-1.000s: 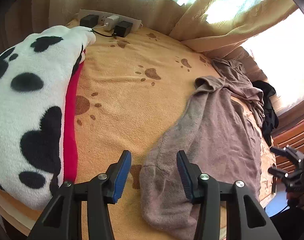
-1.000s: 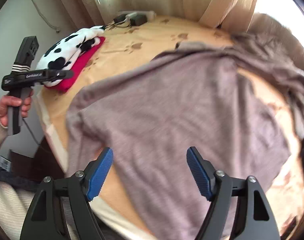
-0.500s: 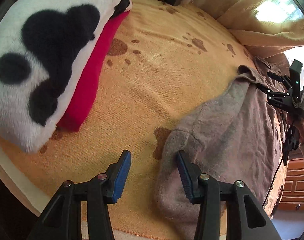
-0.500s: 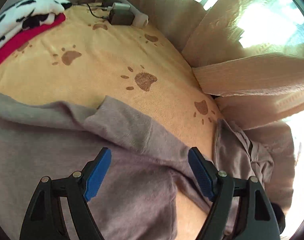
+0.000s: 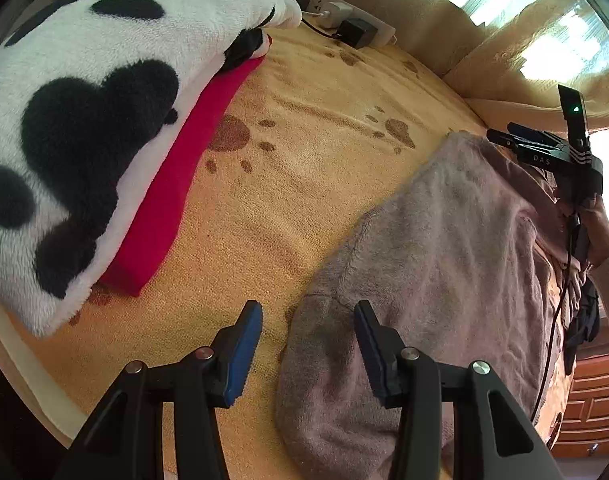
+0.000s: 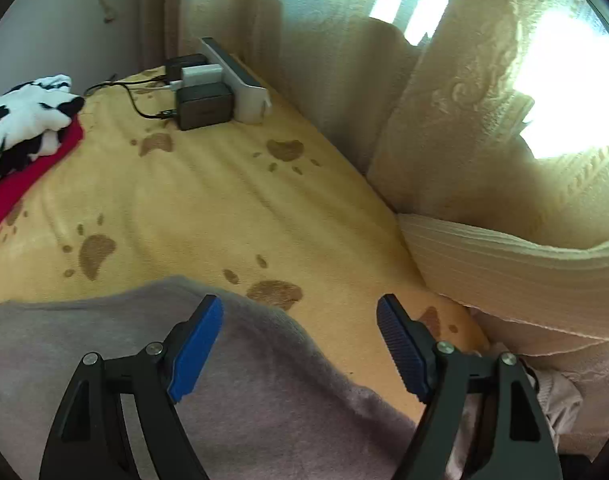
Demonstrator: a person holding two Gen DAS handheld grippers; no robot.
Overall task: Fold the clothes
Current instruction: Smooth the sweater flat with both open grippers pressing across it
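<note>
Claws are hanging open and empty over the grey-brown fleece sweater (image 5: 444,248), left claw (image 5: 308,348) straddling its hem corner, right claw (image 6: 300,344) wide above its far edge, apparently lining up a fold.

"DAS" on right claw (image 5: 540,152)

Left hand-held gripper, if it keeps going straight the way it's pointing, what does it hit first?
Most likely the edge of the grey sweater lying on the yellow paw-print blanket. The left hand-held gripper points steeply down with open jaws straddling that edge, though its height above the fabric is unclear.
</note>
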